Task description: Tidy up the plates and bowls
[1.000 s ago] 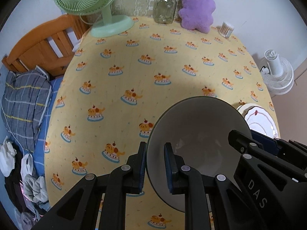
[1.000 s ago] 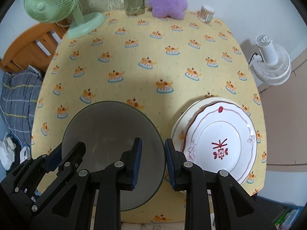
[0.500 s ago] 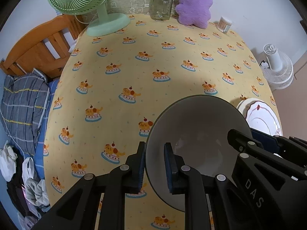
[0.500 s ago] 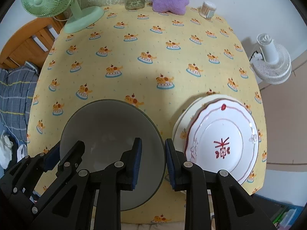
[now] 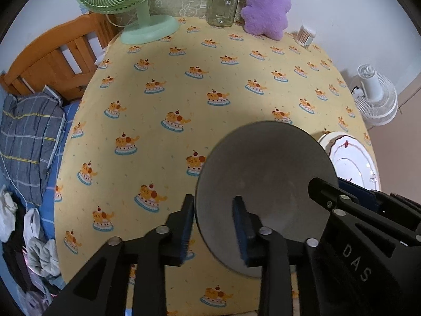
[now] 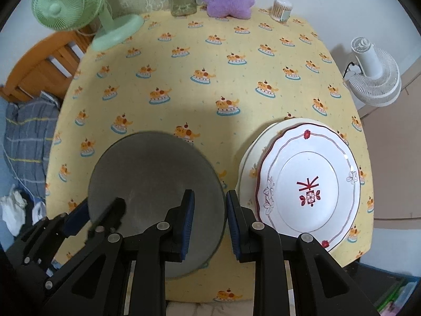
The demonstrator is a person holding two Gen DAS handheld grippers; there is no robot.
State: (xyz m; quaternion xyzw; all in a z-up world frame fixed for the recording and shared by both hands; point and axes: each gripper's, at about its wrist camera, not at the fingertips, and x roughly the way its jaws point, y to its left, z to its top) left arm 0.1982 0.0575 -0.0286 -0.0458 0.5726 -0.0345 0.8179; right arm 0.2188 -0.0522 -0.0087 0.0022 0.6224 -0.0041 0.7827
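Bowl gripped from both sides

Bowl [image 5: 265,184], grey, is sitting near the table's [image 6: 184,84] front edge, just beside stacked plates [image 6: 307,184]. Left gripper's [image 5: 214,222] jaws are just opening, rim between them; right gripper [image 6: 210,220] is pinching the opposite rim.
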